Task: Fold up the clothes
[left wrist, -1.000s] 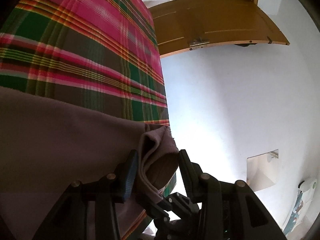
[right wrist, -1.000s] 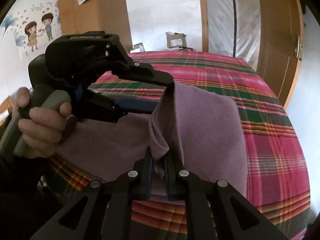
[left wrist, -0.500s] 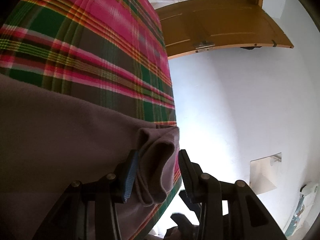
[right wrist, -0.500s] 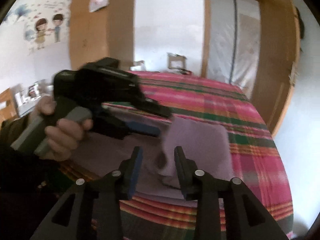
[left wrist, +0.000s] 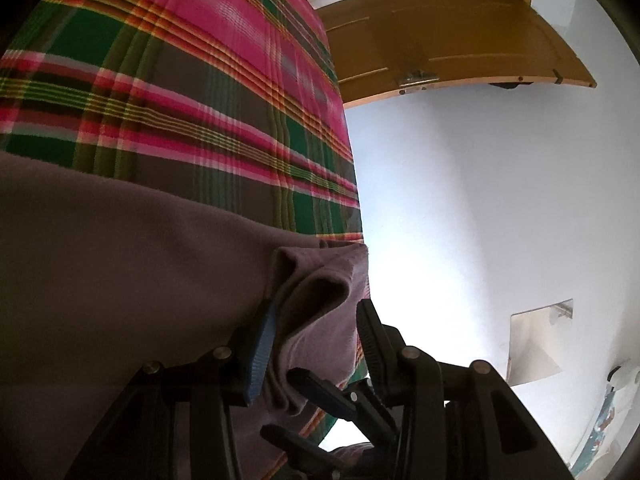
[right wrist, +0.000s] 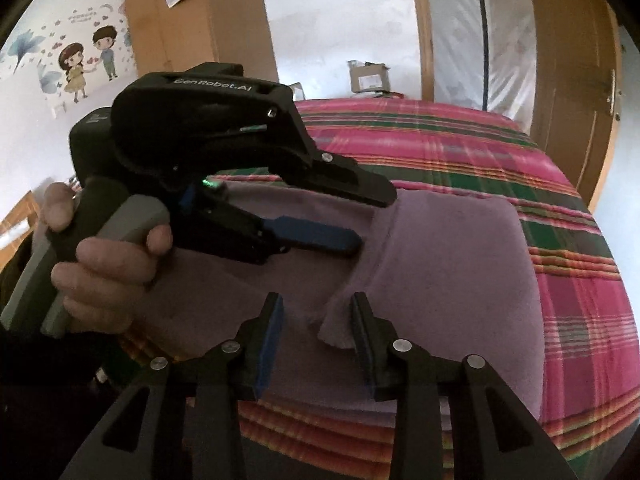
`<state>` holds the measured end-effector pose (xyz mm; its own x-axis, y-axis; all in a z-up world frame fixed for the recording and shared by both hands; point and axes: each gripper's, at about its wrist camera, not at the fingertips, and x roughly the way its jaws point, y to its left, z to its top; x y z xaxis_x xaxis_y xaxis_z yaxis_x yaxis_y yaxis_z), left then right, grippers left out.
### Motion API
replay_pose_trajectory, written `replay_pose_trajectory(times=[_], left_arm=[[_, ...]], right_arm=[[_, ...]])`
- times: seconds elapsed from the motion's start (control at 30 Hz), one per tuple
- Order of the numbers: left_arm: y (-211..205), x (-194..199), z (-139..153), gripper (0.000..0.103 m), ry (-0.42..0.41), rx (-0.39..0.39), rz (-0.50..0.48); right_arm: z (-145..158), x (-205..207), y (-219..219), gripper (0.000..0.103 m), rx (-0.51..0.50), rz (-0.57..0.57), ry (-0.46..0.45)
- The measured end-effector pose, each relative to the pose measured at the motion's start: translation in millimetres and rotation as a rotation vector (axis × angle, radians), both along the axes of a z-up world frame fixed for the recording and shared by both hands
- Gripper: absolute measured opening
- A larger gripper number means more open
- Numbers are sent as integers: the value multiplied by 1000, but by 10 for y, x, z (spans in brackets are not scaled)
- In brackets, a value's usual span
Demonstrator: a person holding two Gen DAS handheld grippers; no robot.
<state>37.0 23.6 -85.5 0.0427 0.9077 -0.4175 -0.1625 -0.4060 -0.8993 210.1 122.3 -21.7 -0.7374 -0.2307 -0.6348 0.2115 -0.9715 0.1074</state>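
Note:
A mauve garment (right wrist: 448, 272) lies folded on the plaid bedspread (right wrist: 460, 152), near the bed's front edge. My right gripper (right wrist: 317, 300) is open just above it, and a loose cloth corner (right wrist: 336, 328) lies between its fingers. A hand (right wrist: 104, 264) holds my left gripper (right wrist: 372, 220) over the garment's left part, its jaws apart and the fabric's raised edge at their tip. In the left wrist view, a bunched fold of the garment (left wrist: 120, 260) sits loosely between the spread fingers of the left gripper (left wrist: 316, 306), at the bedspread's (left wrist: 200, 80) edge.
A wooden door (left wrist: 440, 40) and a white wall stand beyond the bed's side. At the far end are a wooden wardrobe (right wrist: 200, 20), a cardboard box (right wrist: 366, 76) and another door (right wrist: 572, 80). Cartoon stickers (right wrist: 84, 64) decorate the left wall.
My right gripper has opened and let go of the cloth fold, which has dropped flatter onto the bed. The left gripper has come down with it, its jaws staying apart.

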Motion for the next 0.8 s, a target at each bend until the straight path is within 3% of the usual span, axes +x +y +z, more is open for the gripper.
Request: replay_pose_trajectory(times=[0.1, 0.43, 0.7, 0.8], left_arm=[[46, -55, -13, 42, -7, -18, 1], [110, -109, 9, 42, -8, -19, 12], [117, -99, 21, 42, -5, -51, 4], [124, -89, 23, 42, -2, -60, 6]], right_arm=[[25, 24, 14, 37, 6, -17, 10], [-140, 2, -237, 38, 186, -37, 12], [-134, 47, -183, 37, 163, -81, 7], [-123, 70, -162, 29, 154, -95, 4]])
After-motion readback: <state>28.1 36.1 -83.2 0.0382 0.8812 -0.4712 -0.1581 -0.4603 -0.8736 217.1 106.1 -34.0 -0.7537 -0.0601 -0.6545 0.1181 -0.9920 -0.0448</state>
